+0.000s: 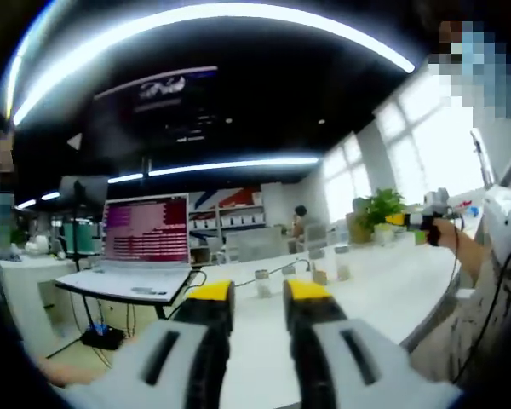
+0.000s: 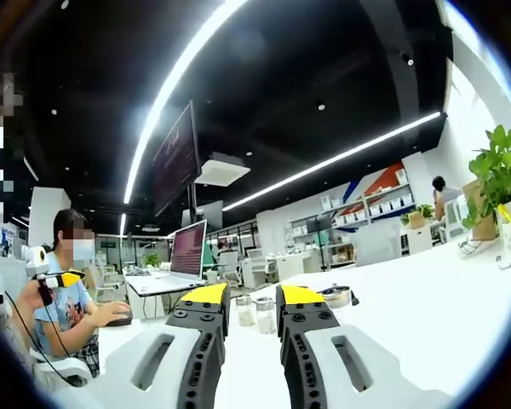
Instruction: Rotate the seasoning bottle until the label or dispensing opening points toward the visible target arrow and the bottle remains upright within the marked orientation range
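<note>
Seasoning bottles [image 2: 262, 313] are standing mid-frame on the white bench [image 2: 409, 298], ungrasped. Left gripper [image 1: 257, 294] and right gripper [image 2: 252, 298] are hovering slightly parted, empty. Approaching carelessly risks toppling one.

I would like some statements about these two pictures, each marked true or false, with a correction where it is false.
1. The left gripper holds a bottle. False: nothing sits between its yellow-tipped jaws.
2. An open laptop stands on a small table. True.
3. Small seasoning bottles stand upright on the white table. True.
4. The right gripper touches the metal bowl. False: the bowl lies beyond its jaws, apart.
5. The potted plant lies tipped over. False: it stands upright.
</note>
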Demonstrator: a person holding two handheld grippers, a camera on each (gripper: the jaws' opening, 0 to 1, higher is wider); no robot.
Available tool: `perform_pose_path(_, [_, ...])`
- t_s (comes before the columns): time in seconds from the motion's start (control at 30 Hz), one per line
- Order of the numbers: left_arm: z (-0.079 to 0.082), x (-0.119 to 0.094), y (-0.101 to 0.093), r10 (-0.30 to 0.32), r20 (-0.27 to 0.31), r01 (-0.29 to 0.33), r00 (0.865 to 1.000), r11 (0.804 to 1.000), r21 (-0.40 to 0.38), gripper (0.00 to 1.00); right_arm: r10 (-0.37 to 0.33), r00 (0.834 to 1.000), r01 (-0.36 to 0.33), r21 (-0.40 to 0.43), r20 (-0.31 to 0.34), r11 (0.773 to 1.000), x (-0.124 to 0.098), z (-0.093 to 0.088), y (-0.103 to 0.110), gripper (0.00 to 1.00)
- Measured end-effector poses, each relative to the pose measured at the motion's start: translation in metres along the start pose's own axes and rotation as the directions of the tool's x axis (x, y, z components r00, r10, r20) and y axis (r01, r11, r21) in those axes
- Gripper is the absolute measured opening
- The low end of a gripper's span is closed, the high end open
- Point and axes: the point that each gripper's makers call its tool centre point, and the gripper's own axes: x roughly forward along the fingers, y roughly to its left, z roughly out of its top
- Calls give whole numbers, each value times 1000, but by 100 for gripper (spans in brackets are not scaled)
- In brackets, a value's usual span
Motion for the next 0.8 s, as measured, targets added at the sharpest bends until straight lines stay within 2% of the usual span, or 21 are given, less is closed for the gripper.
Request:
perform_pose_path(0.07, [1,-4,-1,6,-7,-6,1000,1000,-4,24,3,1000,-3,0,-8,1000,10,-1,-3,21])
perform_pose_path(0.2, [16,-11,1,39,47,-38,998,999,-24,24,13,1000,-13,9,-9,1000,29,-1,-3,22])
perform_pose_path(0.3, [20,-9,-6,34,65,-33,997,999,-24,24,24,1000,-23,15,-11,1000,39,-3,-1,23])
perform_pose_path(0.37, [16,-6,-13,7,39,-7,999,1000,3,24,34,999,-33,23,-22,999,45,-6,0,23])
perform_pose_path(0.5, [14,-10,-17,11,25,-12,1000,1000,20,24,46,998,-45,35,-40,998,59,-10,1,26])
perform_pose_path(0.63, [32,-9,-21,4,114,0,993,999,-33,25,17,1000,-15,121,-15,993,71,-11,-14,38])
perform_pose_path(0.73, [26,-4,-33,-52,84,53,995,999,-9,24,30,999,-26,139,-28,990,77,-16,-14,37])
perform_pose_path(0.8, [19,-6,-31,-22,51,20,998,999,43,24,39,998,-33,128,-43,991,80,-19,-12,35])
